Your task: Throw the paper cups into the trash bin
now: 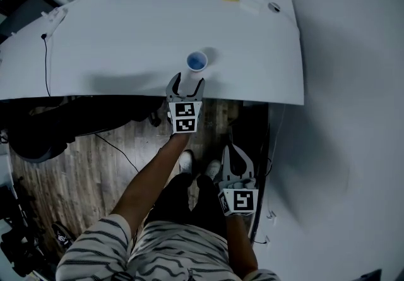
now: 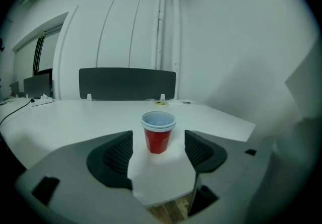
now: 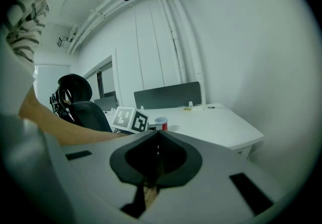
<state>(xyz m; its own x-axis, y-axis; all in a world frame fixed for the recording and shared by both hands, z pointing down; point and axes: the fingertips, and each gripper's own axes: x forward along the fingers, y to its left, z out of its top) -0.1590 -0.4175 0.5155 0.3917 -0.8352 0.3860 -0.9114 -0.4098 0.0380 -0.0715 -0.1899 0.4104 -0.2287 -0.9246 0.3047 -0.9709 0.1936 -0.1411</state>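
The red paper cup [image 1: 197,60] stands upright near the bench's [image 1: 126,40] 6 o'clock edge. It is at 12 o'clock from the left tongs [image 1: 185,81], whose jaws gape without touching it. The right tongs [image 3: 157,136] are closed and empty.

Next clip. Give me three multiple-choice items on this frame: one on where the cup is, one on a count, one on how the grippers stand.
1. Where does the red cup stand?
A. on the white table, just ahead of the left gripper
B. on the floor
C. on a chair

2. How many cups are on the table?
A. one
B. two
C. three

3. How do the left gripper and the right gripper stand?
A. both open
B. left open, right shut
C. both shut

Answers:
1 A: the left gripper view shows it upright on the table beyond the jaws.
2 A: the head view shows a single cup.
3 B: the left jaws stand apart and grip nothing; the right jaws meet.
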